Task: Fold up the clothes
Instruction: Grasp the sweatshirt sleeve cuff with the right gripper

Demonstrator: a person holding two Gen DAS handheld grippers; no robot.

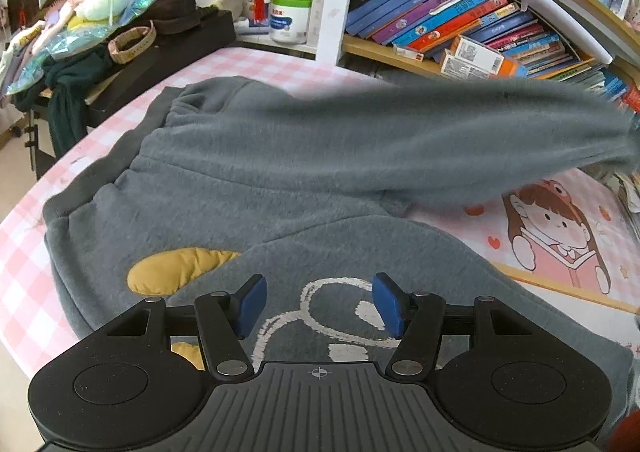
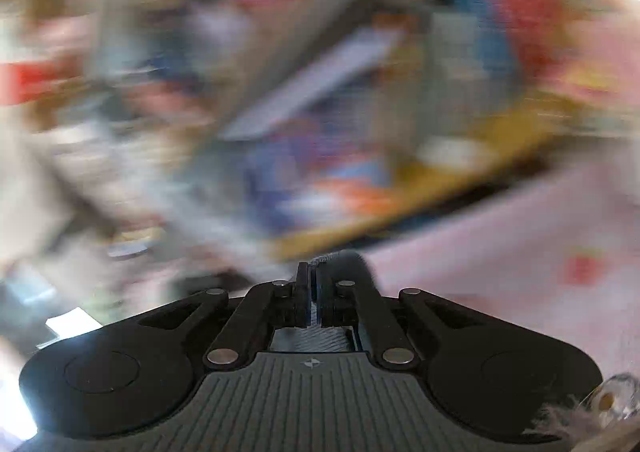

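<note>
A grey fleece sweatshirt (image 1: 248, 187) lies spread on the pink checked table cover (image 1: 24, 252), with a yellow patch (image 1: 180, 268) and a white printed outline (image 1: 340, 316) on its near part. My left gripper (image 1: 320, 304) hovers over that print, its blue pads apart and nothing between them. One sleeve (image 1: 440, 131) is lifted off the table and stretches to the right edge, blurred. In the right wrist view my right gripper (image 2: 313, 272) is shut, with the grey sleeve cuff (image 2: 352, 264) pinched at its tips. Everything behind it there is motion blur.
A bookshelf (image 1: 460, 23) full of slanted books runs along the back right. Pen pots and a white tub (image 1: 290, 19) stand at the back. A pile of clothes and bags (image 1: 100, 11) sits on a dark stand at left. A cartoon-girl mat (image 1: 560, 236) lies at right.
</note>
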